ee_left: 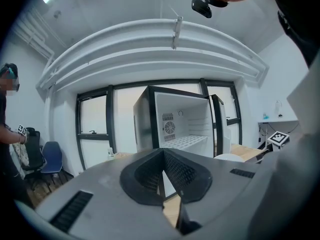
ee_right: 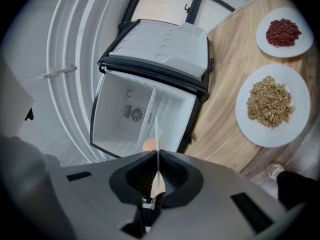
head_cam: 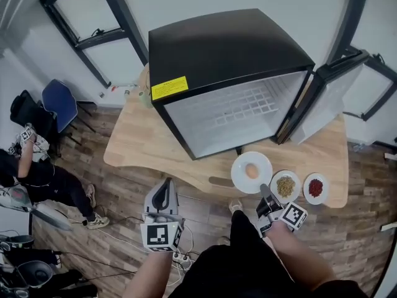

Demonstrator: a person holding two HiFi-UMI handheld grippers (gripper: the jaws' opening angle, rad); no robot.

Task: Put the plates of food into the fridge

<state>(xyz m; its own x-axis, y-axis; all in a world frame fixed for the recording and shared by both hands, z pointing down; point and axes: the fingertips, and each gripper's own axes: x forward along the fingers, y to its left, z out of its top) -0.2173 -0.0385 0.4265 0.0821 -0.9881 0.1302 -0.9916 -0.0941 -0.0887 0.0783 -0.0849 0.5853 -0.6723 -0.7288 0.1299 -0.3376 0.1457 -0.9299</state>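
Head view: a black box-shaped mini fridge [head_cam: 229, 48] stands on the pale wooden table [head_cam: 142, 141]. Its door [head_cam: 325, 98] is swung wide to the right, showing a white interior with a wire shelf [head_cam: 248, 107]. Just in front of the opening sits a large round white plate [head_cam: 242, 177] carrying one pale orange-beige rounded piece of food [head_cam: 251, 171]. The right tool [head_cam: 265, 194] is clamped on the plate's near rim. To the right along the table edge are a smaller white plate of tan grains [head_cam: 285, 185] and a small white plate of red food [head_cam: 316, 187]. They lie close together, and the grain plate almost touches the large one. The left tool [head_cam: 162, 194] hangs over the wood-pattern floor, off the table and well apart from the plates. A blue chair [head_cam: 59, 101] and a seated person [head_cam: 37, 172] are far left.

Left gripper view: the left tool [ee_left: 162, 176] has its jaws pressed together with nothing between them. It points at the open fridge [ee_left: 180, 126], whose rear fan grille is visible.

Right gripper view: the right tool [ee_right: 157, 176] is closed on the large plate's thin white rim [ee_right: 157, 134], seen edge-on. The beige food [ee_right: 149, 145] peeks out just beyond. The fridge [ee_right: 145, 104] gapes ahead, with no object between plate and opening. The grain plate [ee_right: 270, 106] and red plate [ee_right: 282, 31] lie off to the side on the table [ee_right: 230, 79].
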